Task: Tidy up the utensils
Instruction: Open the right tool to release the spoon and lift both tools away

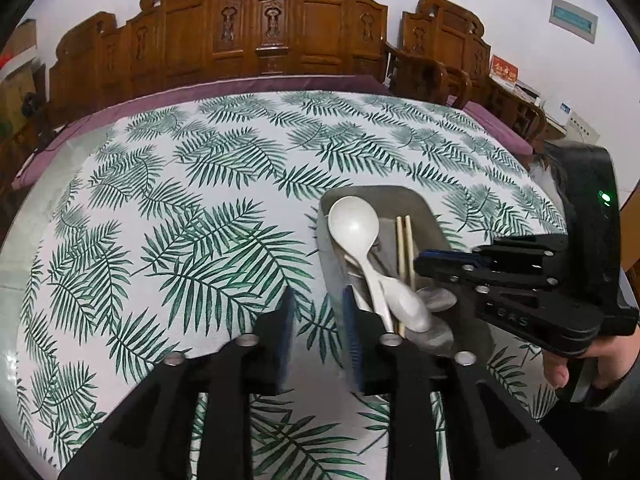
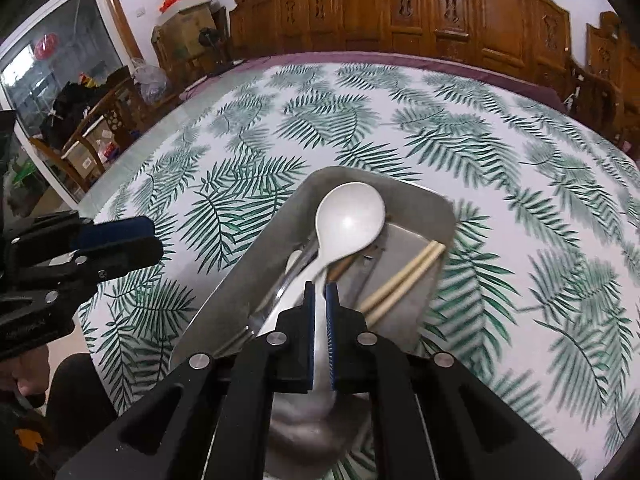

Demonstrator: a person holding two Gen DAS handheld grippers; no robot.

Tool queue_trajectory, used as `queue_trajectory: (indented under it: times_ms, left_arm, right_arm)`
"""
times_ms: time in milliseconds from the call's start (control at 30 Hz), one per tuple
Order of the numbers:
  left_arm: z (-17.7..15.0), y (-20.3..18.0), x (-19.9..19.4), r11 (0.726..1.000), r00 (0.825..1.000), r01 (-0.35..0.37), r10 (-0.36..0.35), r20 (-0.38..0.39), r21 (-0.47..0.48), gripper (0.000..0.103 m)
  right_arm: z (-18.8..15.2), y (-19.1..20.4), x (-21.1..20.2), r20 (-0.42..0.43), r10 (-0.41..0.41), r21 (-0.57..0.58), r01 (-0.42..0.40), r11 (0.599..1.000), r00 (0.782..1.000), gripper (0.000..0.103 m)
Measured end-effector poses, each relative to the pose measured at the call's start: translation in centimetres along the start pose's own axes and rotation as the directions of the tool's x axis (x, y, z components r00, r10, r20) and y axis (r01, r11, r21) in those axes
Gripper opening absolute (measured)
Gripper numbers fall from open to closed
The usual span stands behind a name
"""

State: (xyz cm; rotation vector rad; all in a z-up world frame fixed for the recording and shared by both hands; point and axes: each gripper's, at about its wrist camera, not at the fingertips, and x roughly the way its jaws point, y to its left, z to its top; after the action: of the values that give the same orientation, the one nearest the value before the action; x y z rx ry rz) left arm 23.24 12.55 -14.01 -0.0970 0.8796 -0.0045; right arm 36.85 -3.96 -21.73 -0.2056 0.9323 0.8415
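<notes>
A grey metal tray (image 2: 248,264) sits on the leaf-print table and holds utensils. A large white spoon (image 2: 348,220) lies in it, bowl at the far end. My right gripper (image 2: 320,292) is shut on the white spoon's handle, over the tray's near end. A pair of wooden chopsticks (image 2: 404,280) lies to the spoon's right, with metal utensils partly hidden beneath. In the left wrist view the tray (image 1: 424,208), spoon (image 1: 354,224) and chopsticks (image 1: 404,244) show at right, and the right gripper (image 1: 424,262) reaches in from the right. My left gripper (image 1: 320,320) is open and empty, beside the tray's left edge.
The leaf-print tablecloth (image 1: 192,208) covers the table, with a purple edge at the back. Carved wooden chairs (image 1: 260,40) stand behind it. Boxes and clutter (image 2: 88,112) stand at the left in the right wrist view. The left gripper (image 2: 116,240) shows there at the left.
</notes>
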Motion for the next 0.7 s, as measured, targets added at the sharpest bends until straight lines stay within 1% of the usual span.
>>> queue_trajectory:
  times_ms: [100,200,233,267,300,333,367,400,433,467,533,567,600,633,700]
  left_arm:
    - [-0.1,-0.9,-0.8,1.0,1.0,0.001,-0.001,0.015,0.002,0.038]
    - [-0.3,-1.9,-1.7,1.0,0.999,-0.009,0.009,0.032,0.012,0.052]
    - [-0.4,-2.2,-2.1,1.0,0.999,-0.017,0.016,0.042,0.013,0.06]
    - [-0.5,-2.6,-2.6,1.0,0.998,-0.017,0.016,0.054,0.014,0.064]
    - [-0.6,-2.8,-2.9,1.0,0.998,-0.015,0.014,0.059,0.014,0.065]
    - [-0.7,-3.3,-3.4,1.0,0.998,-0.013,0.012,0.067,0.013,0.072]
    - [-0.9,-3.6,-3.8,1.0,0.997,-0.014,0.013,0.077,0.011,0.079]
    - [-1.0,-3.9,-4.3,1.0,0.996,-0.015,0.014,0.089,0.009,0.082]
    - [-1.2,-4.2,-4.6,1.0,0.995,-0.015,0.014,0.095,0.009,0.086]
    - [-1.3,-4.5,-5.1,1.0,0.995,-0.013,0.012,0.103,0.006,0.09]
    - [-1.7,-5.0,-6.0,1.0,0.993,-0.002,0.003,0.118,-0.007,0.093]
    - [-1.9,-5.4,-6.5,1.0,0.992,0.005,-0.003,0.125,-0.012,0.095]
    - [-2.1,-5.9,-7.1,1.0,0.991,0.008,-0.006,0.135,-0.011,0.095]
    - [-2.3,-6.4,-7.8,1.0,0.989,0.006,-0.005,0.148,-0.004,0.095]
    - [-2.6,-7.4,-9.1,1.0,0.984,-0.007,0.005,0.177,0.012,0.095]
  right_arm:
    - [-1.1,-0.5,-2.4,0.034,-0.01,0.015,0.01,1.0,0.999,0.008]
    - [-2.3,-0.9,-4.9,0.069,-0.024,0.025,0.022,0.999,0.997,0.008]
    - [-2.7,-1.1,-5.9,0.084,-0.031,0.032,0.029,0.999,0.996,0.012]
    - [-3.2,-1.2,-6.9,0.098,-0.037,0.038,0.034,0.999,0.995,0.015]
    - [-3.6,-1.2,-7.7,0.108,-0.043,0.041,0.039,0.998,0.993,0.021]
    - [-4.2,-1.2,-8.7,0.122,-0.052,0.043,0.047,0.998,0.991,0.026]
    - [-4.7,-1.2,-9.6,0.134,-0.064,0.045,0.058,0.997,0.989,0.029]
    - [-5.2,-1.2,-10.6,0.146,-0.073,0.049,0.066,0.997,0.987,0.036]
    - [-5.6,-1.3,-11.5,0.158,-0.082,0.056,0.074,0.996,0.984,0.046]
    - [-6.2,-1.4,-12.4,0.172,-0.092,0.064,0.082,0.995,0.981,0.053]
    - [-7.2,-1.5,-14.0,0.198,-0.111,0.083,0.097,0.992,0.974,0.077]
    - [-7.7,-1.7,-14.9,0.212,-0.123,0.095,0.105,0.99,0.969,0.082]
    - [-8.2,-1.8,-15.7,0.226,-0.136,0.107,0.114,0.988,0.965,0.091]
    - [-8.7,-2.0,-16.7,0.242,-0.152,0.12,0.125,0.985,0.958,0.097]
    - [-9.6,-2.2,-18.4,0.274,-0.17,0.136,0.137,0.981,0.947,0.101]
